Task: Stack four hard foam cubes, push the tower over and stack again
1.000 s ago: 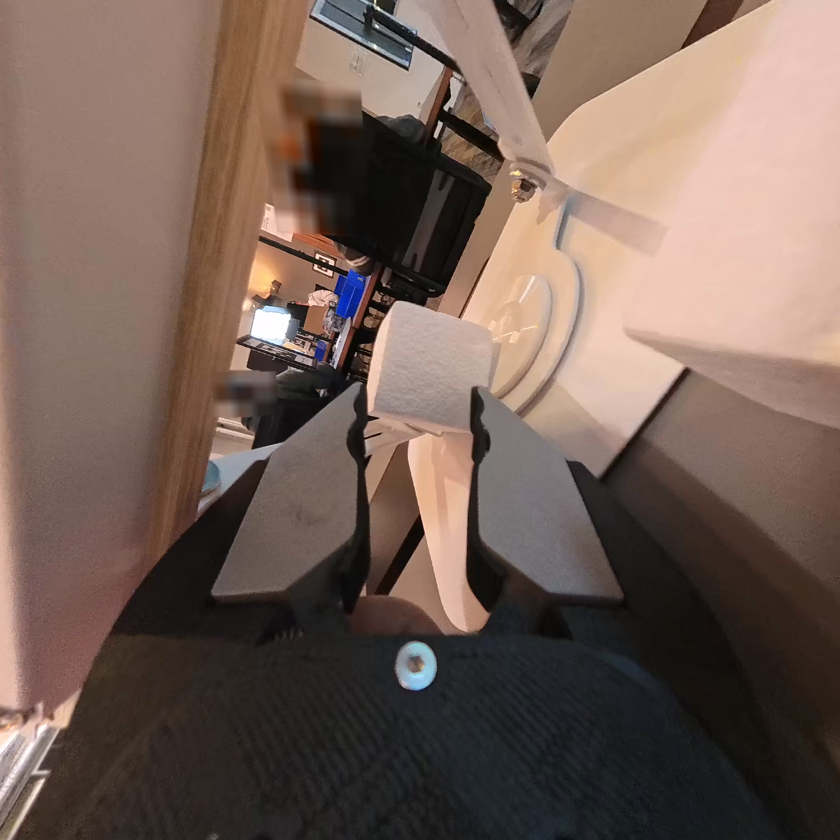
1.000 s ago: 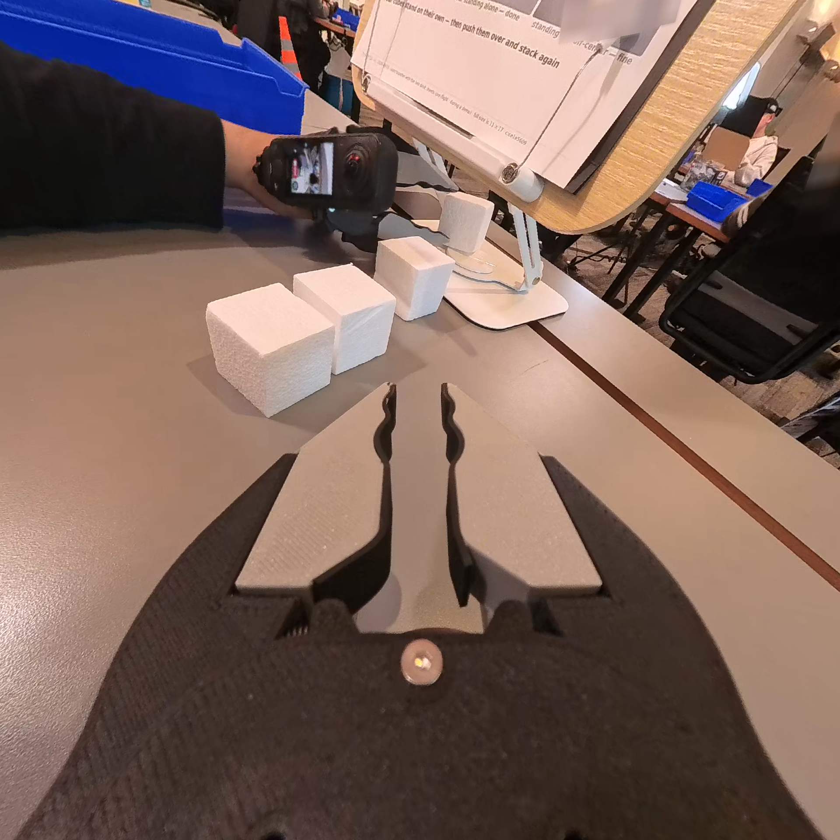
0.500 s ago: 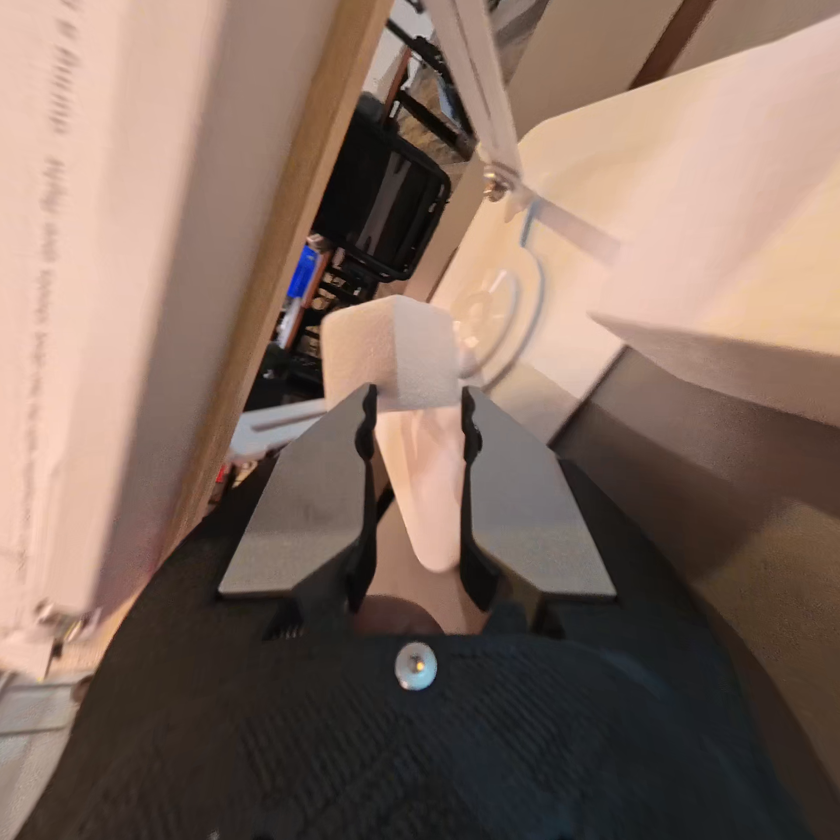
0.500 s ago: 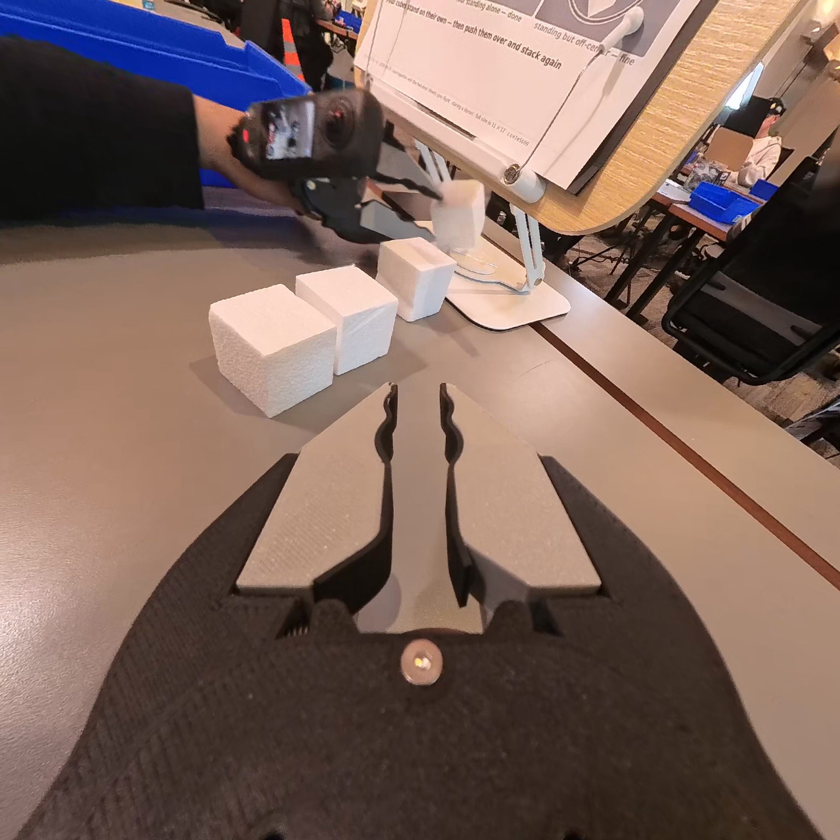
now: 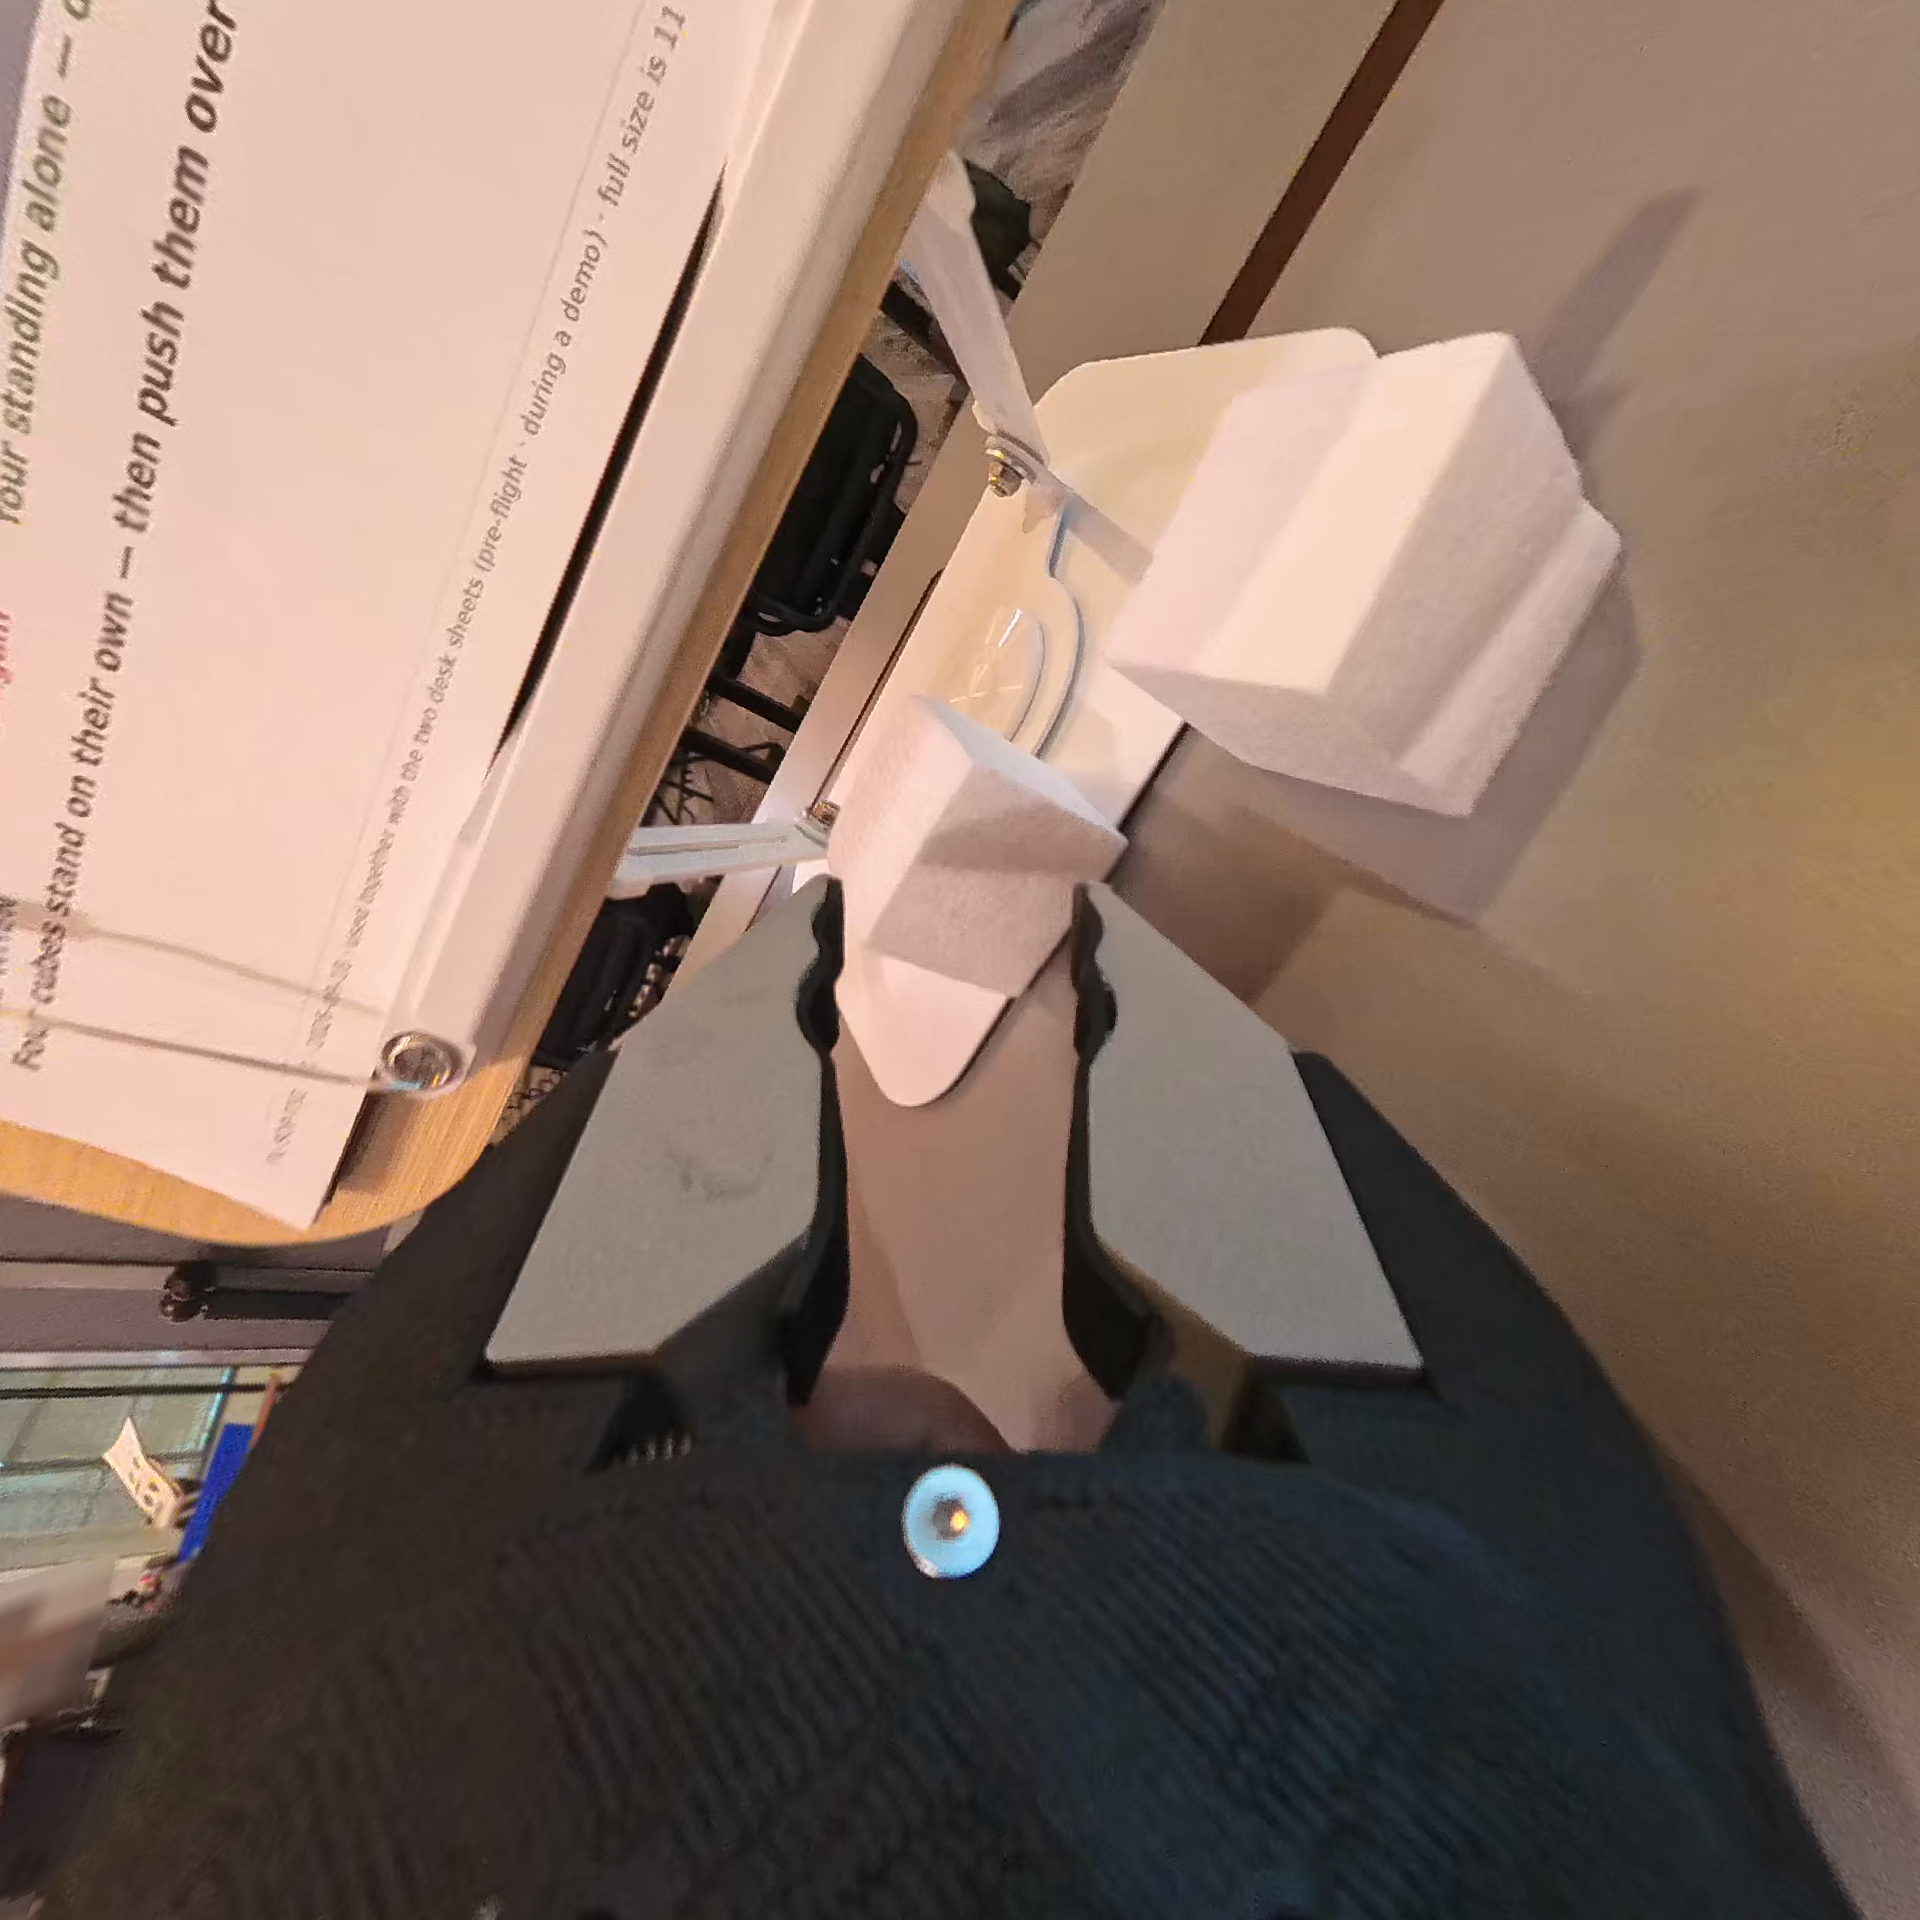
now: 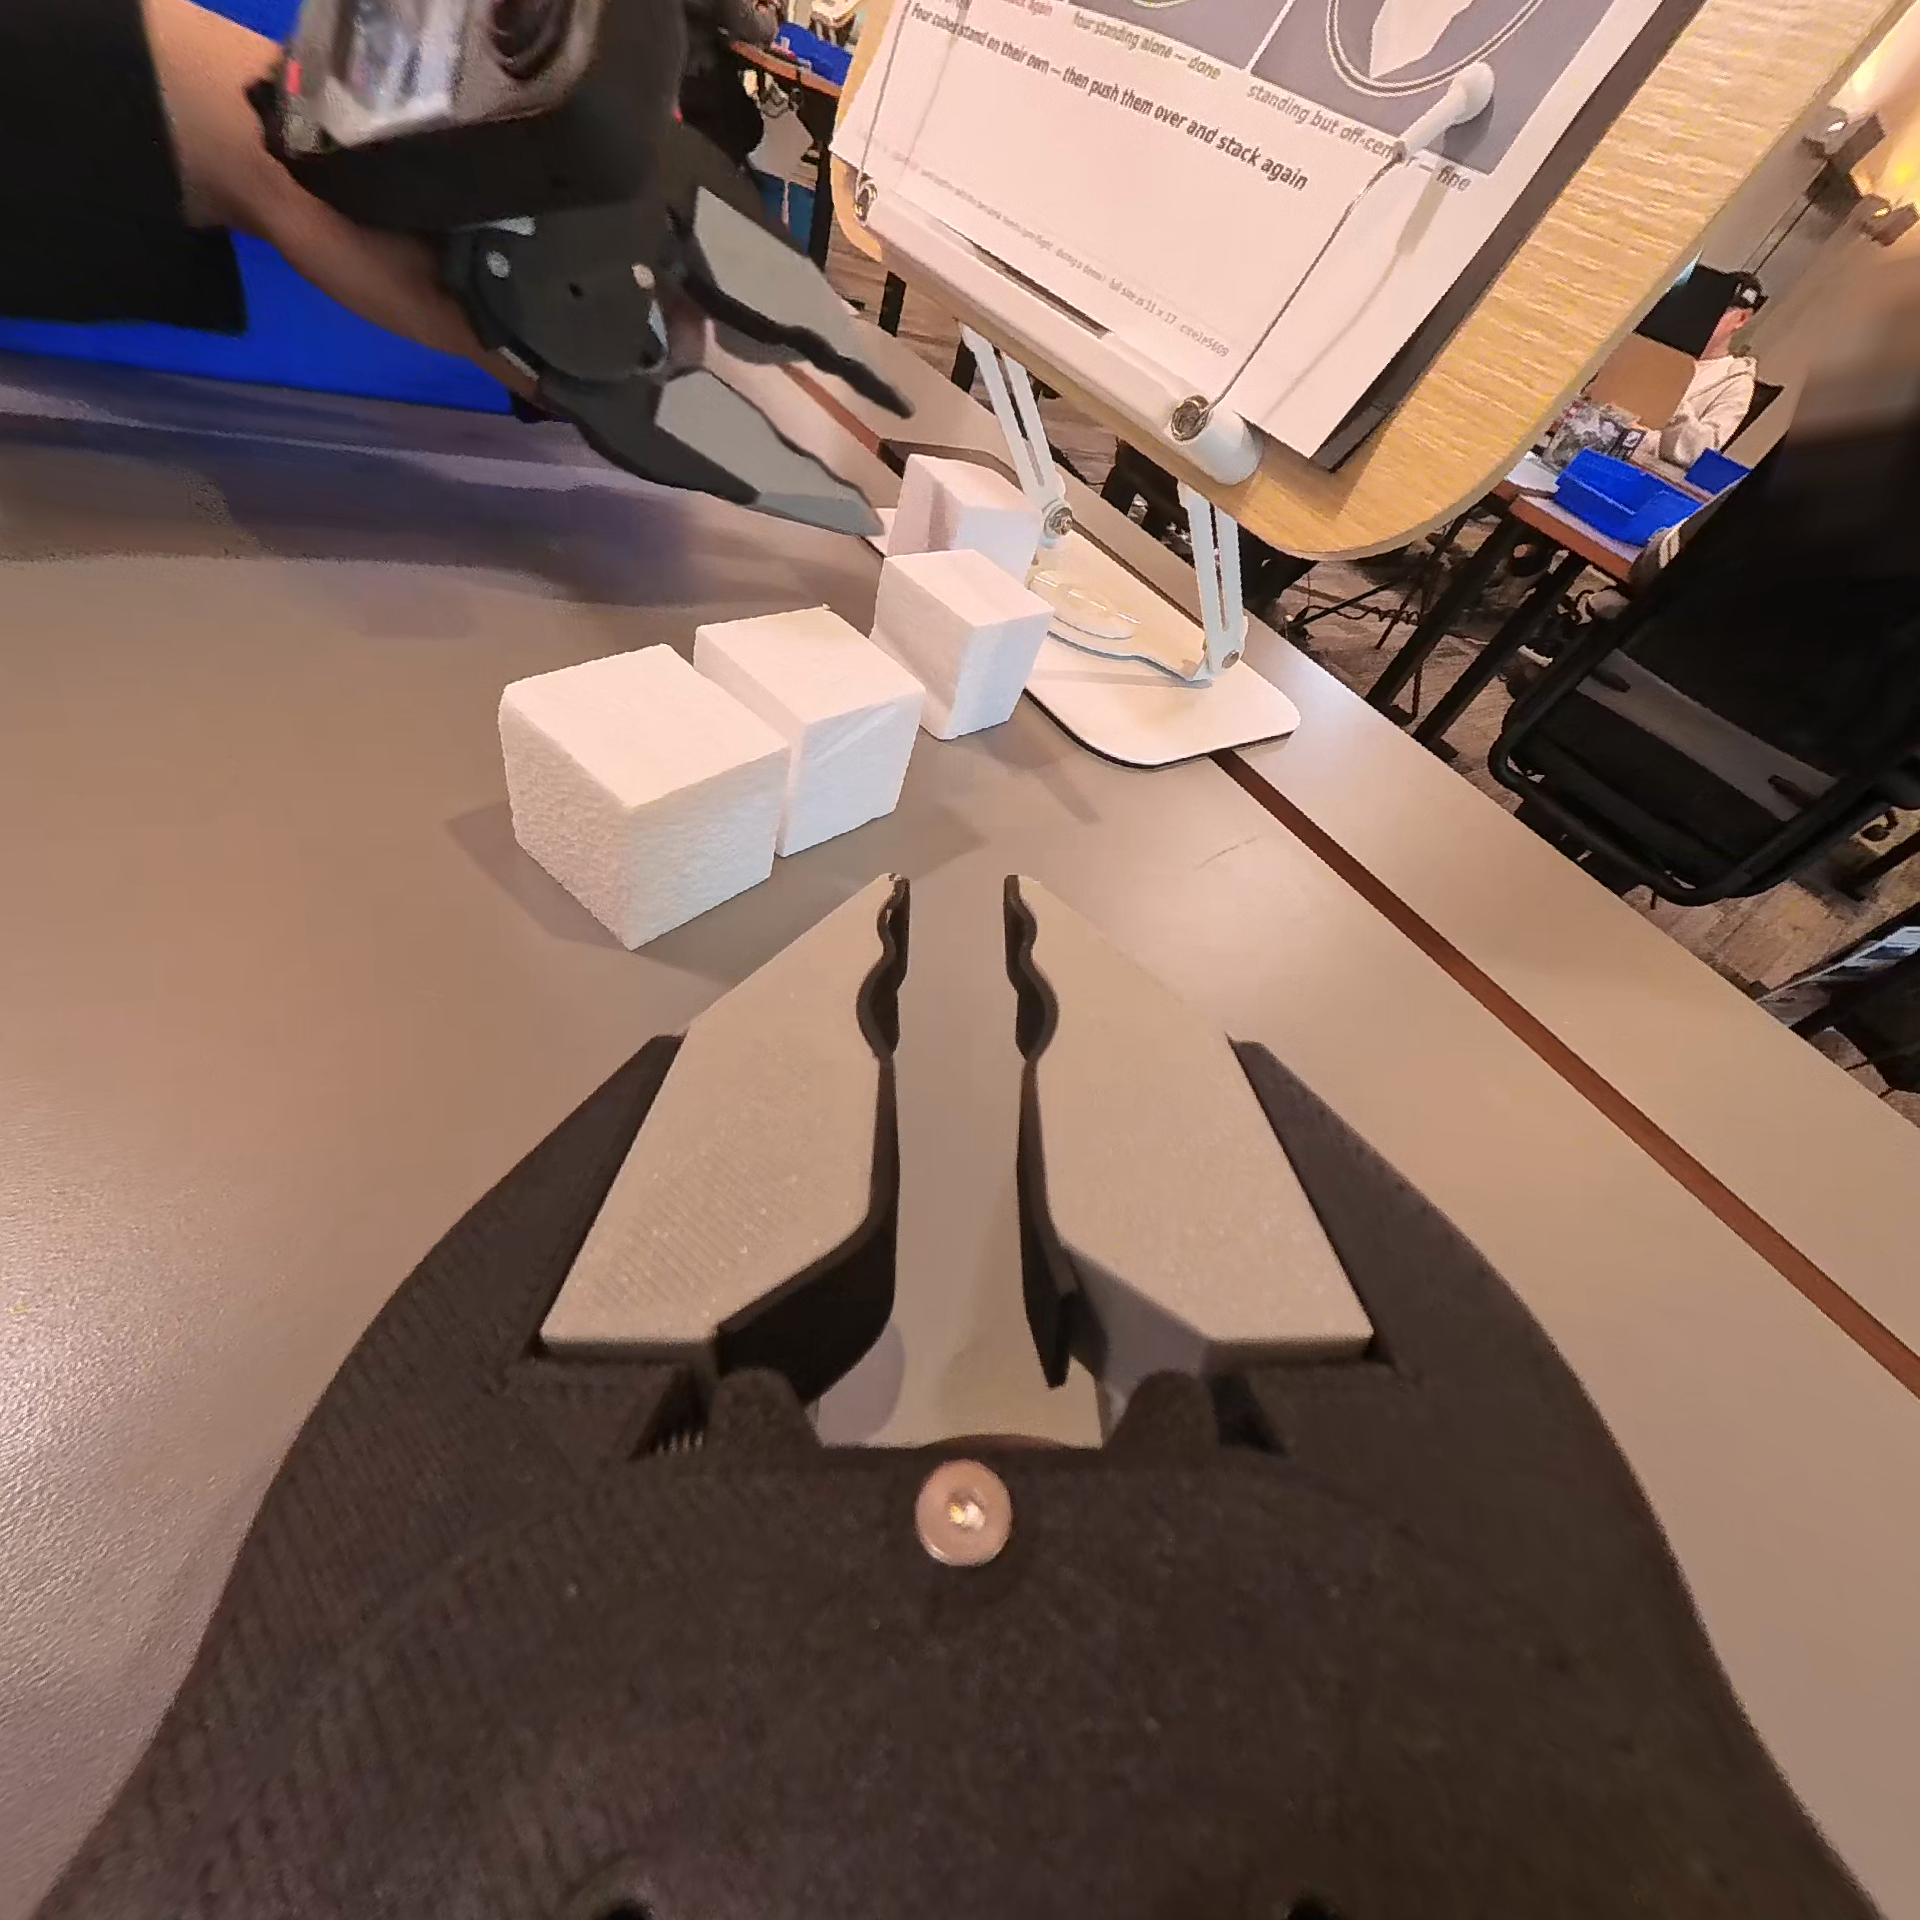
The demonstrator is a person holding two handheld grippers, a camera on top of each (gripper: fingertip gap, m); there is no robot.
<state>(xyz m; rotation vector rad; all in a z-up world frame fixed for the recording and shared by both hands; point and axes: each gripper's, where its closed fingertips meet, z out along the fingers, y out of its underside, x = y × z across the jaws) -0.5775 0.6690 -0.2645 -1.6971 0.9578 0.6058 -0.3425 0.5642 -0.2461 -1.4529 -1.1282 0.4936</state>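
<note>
Three white foam cubes stand in a row on the grey table: near [image 6: 644,790], middle [image 6: 821,717], far [image 6: 961,644]. A fourth cube [image 6: 961,509] sits just behind the far one, by the stand's base; its bottom is hidden. My left gripper [image 6: 888,462] hangs above the table to that cube's left, jaws open, tips just short of it. In the left wrist view the fourth cube [image 5: 966,873] lies just past my left gripper [image 5: 951,914], with the row [image 5: 1382,582] beyond. My right gripper [image 6: 951,883] is slightly open and empty, low over the table, in front of the row.
A white document stand [image 6: 1174,717] holds a wooden board with a printed sheet [image 6: 1143,208] over the far cubes. A blue bin [image 6: 312,343] lies behind the left hand. A brown seam [image 6: 1558,1081] crosses the table on the right. A black chair [image 6: 1714,727] stands past the edge. About 25 cm separates my left fingertips from my right. To the row [image 5: 1382,582]: left tips about 7 cm, right tips about 20 cm.
The left gripper held the fourth cube and raised it, then let it go and drew back and up. The cube now rests farther left, behind the row. The right gripper has not moved.
</note>
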